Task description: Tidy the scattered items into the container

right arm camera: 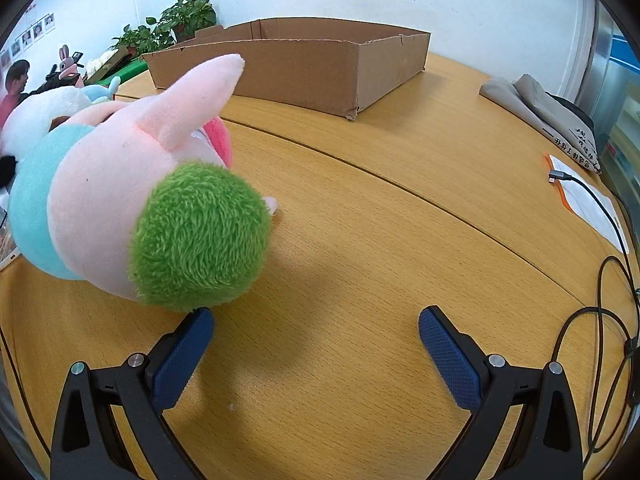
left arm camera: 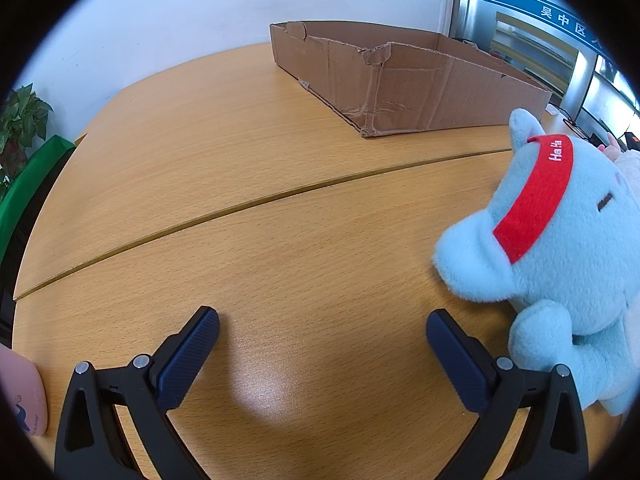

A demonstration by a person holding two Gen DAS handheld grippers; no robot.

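A shallow cardboard box [left arm camera: 416, 80] lies open at the far side of the wooden table; it also shows in the right wrist view [right arm camera: 304, 68]. A light blue plush with a red headband [left arm camera: 560, 256] lies at the right of the left wrist view, just right of my open, empty left gripper [left arm camera: 322, 330]. A pink plush with a green tuft and teal band [right arm camera: 132, 200] lies at the left of the right wrist view. My right gripper [right arm camera: 316, 330] is open and empty, its left fingertip [right arm camera: 198, 326] just under the green tuft.
A white plush [right arm camera: 40, 116] lies behind the pink one. A grey folded bag [right arm camera: 548, 116], papers [right arm camera: 588, 200] and a black cable [right arm camera: 612, 300] lie at the table's right. A pink object [left arm camera: 24, 396] sits at the left edge. Potted plants [right arm camera: 176, 20] stand beyond the table.
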